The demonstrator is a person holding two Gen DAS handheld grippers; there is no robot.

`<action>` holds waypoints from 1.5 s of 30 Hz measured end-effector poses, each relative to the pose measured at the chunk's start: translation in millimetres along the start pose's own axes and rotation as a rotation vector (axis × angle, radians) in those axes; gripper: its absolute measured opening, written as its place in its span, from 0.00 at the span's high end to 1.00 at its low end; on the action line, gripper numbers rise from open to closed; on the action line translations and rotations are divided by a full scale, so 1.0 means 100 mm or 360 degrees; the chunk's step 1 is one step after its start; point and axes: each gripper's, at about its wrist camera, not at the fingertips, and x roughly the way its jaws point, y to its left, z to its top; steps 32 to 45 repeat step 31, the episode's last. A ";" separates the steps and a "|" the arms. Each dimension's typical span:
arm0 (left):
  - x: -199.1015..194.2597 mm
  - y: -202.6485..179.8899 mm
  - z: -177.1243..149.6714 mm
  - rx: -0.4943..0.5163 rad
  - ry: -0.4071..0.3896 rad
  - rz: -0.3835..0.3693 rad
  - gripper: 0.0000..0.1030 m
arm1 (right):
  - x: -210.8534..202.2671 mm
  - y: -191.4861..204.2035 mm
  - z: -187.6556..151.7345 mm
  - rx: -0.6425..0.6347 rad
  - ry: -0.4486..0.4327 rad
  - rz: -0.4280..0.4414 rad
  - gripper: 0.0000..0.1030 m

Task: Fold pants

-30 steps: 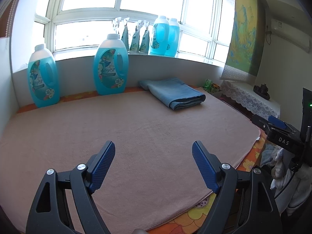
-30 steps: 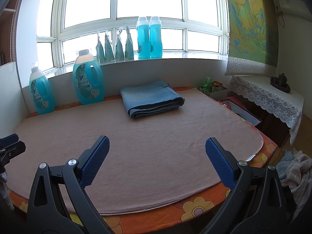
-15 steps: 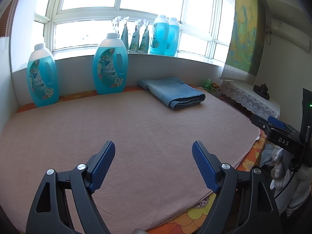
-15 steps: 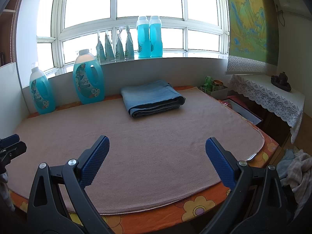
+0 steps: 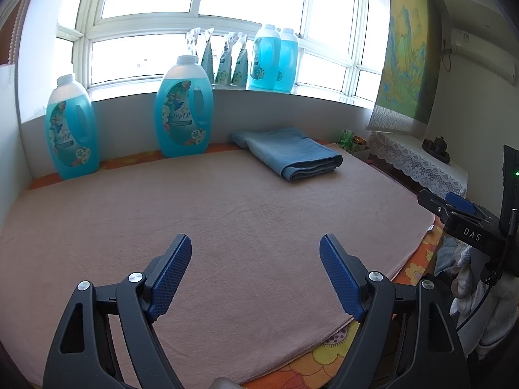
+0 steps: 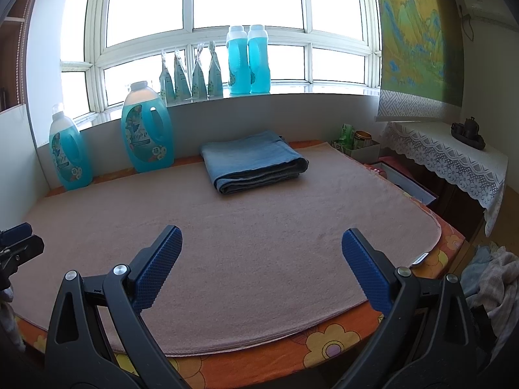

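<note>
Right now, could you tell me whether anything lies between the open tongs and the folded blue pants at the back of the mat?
Nothing visible does. Only bare pink mat lies between the right tongs, the left tongs and the folded pants. The detergent bottles stand off to the left.

bottles: two large blue detergent bottles (image 6: pixel 146 128) are standing at left against the wall | sill: two slimmer blue bottles (image 6: pixel 248 60) and four pouches (image 6: pixel 191 77) are lining the upper centre | mat: a pink towel (image 6: pixel 259 227) is covering the floral table (image 6: pixel 331 343) | right: a lace-covered shelf (image 6: pixel 454 162) is sitting under a landscape scroll (image 6: pixel 412 32)
</note>
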 end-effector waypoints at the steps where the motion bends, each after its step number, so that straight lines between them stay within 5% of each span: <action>1: 0.00 0.00 0.01 0.0003 0.0001 0.0004 0.21 | 0.00 0.00 0.00 -0.0001 -0.0001 -0.0001 0.02; 45: 0.00 0.00 -0.01 0.0005 -0.0009 0.0081 0.21 | 0.06 0.04 -0.11 0.0008 0.0022 0.0000 0.02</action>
